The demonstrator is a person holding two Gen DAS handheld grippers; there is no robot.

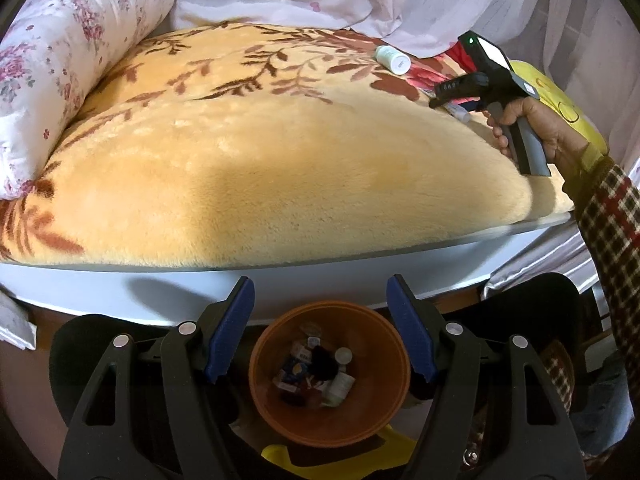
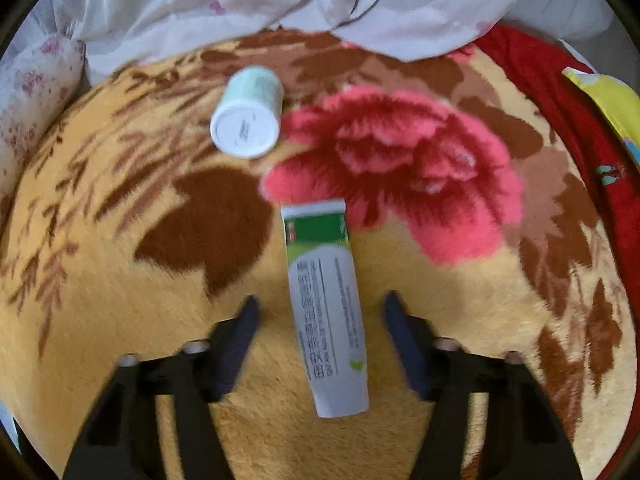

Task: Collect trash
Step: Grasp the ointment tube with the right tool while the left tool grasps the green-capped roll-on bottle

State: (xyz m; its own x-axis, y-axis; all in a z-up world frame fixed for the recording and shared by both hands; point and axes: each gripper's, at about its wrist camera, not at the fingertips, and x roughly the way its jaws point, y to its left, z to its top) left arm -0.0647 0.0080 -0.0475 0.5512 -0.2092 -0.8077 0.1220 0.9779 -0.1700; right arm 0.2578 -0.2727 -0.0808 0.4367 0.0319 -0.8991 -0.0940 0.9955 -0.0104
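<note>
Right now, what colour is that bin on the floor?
Orange bin, clearest in the left wrist view.

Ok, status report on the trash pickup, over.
Right claw open, straddling the tube on the blanket. Left claw open, empty, over the orange bin. Bottle lies beyond tube. Nothing blocking.

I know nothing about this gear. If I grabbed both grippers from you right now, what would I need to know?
Left gripper: open, holding nothing, hanging over the orange bin on the floor by the bed.
Right gripper: open, lowered over the blanket, its fingers on either side of the ointment tube but not closed on it.
Also on the blanket: a small white bottle lying on its side, beyond the tube.
Done: the bin already holds several small packs and bottles.
Left: close on the tube, drop it in the bin, then likely fetch the bottle.
</note>
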